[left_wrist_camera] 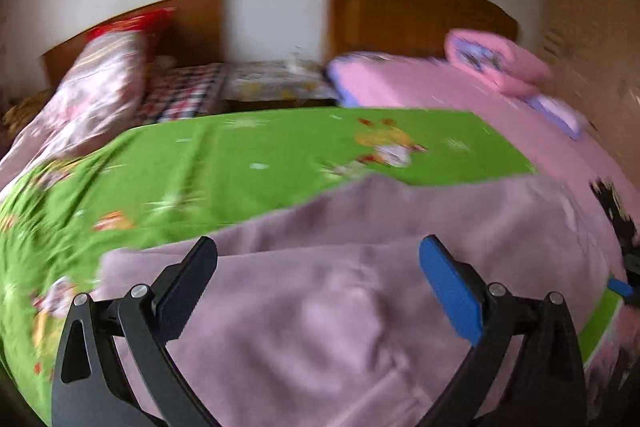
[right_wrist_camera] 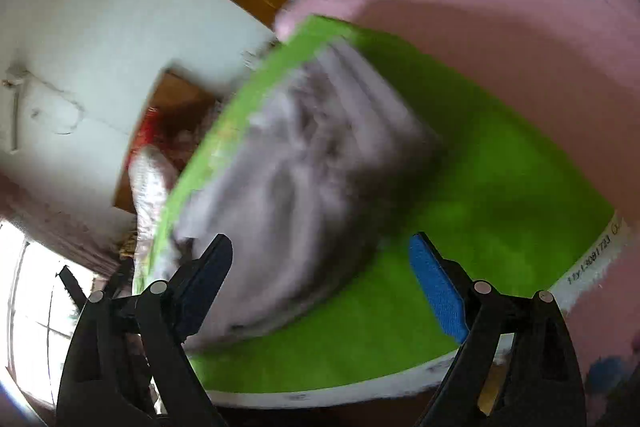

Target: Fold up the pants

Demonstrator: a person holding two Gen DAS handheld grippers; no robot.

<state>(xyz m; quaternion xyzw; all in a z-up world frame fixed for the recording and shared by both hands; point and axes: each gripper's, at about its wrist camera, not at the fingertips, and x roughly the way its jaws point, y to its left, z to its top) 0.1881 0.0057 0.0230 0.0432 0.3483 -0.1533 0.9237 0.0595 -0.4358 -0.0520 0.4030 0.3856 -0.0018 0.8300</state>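
The pants (left_wrist_camera: 360, 291) are pale mauve fleece and lie in layers on a green cartoon-print cloth (left_wrist_camera: 248, 163) on the bed. My left gripper (left_wrist_camera: 318, 255) is open and empty just above the pants, which spread beneath both fingers. In the right wrist view the pants (right_wrist_camera: 304, 179) look like a folded, blurred bundle on the green cloth (right_wrist_camera: 500, 187). My right gripper (right_wrist_camera: 322, 251) is open and empty, with its left finger over the bundle's near edge and its right finger over green cloth.
The green cloth lies on a pink bedsheet (left_wrist_camera: 440, 95). A folded pink quilt (left_wrist_camera: 496, 61) sits by the wooden headboard (left_wrist_camera: 416, 11). A floral bolster (left_wrist_camera: 96, 87) lies on the neighbouring bed at left. A window (right_wrist_camera: 36, 323) shows at lower left in the right wrist view.
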